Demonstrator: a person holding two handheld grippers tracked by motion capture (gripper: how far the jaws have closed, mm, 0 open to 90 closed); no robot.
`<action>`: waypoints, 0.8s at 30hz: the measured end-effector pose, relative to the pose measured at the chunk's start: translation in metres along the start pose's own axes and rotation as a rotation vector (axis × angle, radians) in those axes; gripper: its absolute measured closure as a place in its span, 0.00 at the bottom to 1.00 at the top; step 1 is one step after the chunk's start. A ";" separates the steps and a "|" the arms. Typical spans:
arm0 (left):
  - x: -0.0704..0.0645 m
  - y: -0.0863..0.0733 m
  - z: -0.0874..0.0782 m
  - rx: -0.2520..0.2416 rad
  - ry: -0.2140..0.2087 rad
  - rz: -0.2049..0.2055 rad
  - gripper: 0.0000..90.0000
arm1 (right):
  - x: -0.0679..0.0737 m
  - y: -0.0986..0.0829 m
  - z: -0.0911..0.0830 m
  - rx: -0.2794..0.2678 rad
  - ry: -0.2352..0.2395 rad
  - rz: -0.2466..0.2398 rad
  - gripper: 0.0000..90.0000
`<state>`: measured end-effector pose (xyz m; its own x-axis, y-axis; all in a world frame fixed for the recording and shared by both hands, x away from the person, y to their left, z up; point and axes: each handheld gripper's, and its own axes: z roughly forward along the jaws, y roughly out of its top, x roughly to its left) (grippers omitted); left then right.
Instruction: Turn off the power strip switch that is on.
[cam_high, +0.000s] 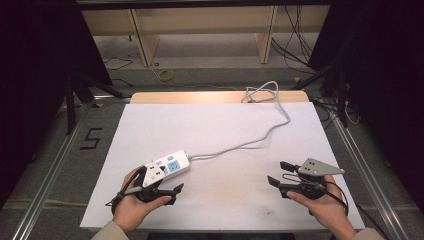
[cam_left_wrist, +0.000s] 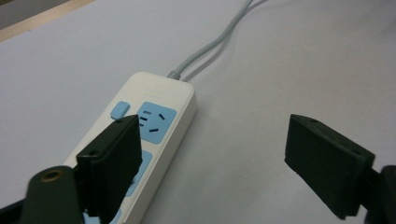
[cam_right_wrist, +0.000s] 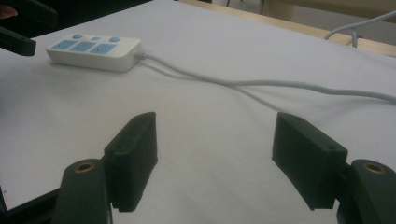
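- Since the left gripper (cam_left_wrist: 212, 163) hangs right over the near end of the power strip (cam_high: 167, 166) with its jaws spread wide and nothing between them, the step in hand looks like taking hold of the strip — so line up before closing.
- The strip lies flat on the white table sheet (cam_high: 215, 130), at the near left, with its grey cord (cam_high: 260, 137) running off to the far right edge.
- In the left gripper view one jaw sits above the strip's blue sockets (cam_left_wrist: 158, 121) while the other stands over bare sheet to the right; shifting left, so that the white body falls between both jaws, would give a square grip across its narrow width.
- Come down low enough to catch the side walls, not the rounded top edge — a high pinch could slip off.
- The right gripper (cam_high: 276, 172) waits at the near right, well apart from the strip, jaws likewise parted and empty; it could steady the cord if the strip drags.
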<state>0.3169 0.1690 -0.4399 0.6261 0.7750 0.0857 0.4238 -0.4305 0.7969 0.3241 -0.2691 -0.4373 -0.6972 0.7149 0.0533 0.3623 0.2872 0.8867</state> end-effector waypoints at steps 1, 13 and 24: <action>0.000 0.000 0.000 0.000 0.000 0.000 0.24 | 0.000 0.000 0.000 0.000 0.000 0.000 0.35; 0.006 0.006 0.003 -0.003 0.051 -0.005 0.45 | 0.001 0.000 0.001 0.001 0.006 -0.007 0.35; 0.015 0.009 -0.001 -0.011 0.105 -0.034 0.82 | 0.001 0.000 0.002 0.005 0.007 -0.007 0.35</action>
<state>0.3298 0.1771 -0.4305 0.5395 0.8333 0.1205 0.4358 -0.3988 0.8069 0.3249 -0.2670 -0.4378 -0.7039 0.7085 0.0504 0.3606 0.2953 0.8847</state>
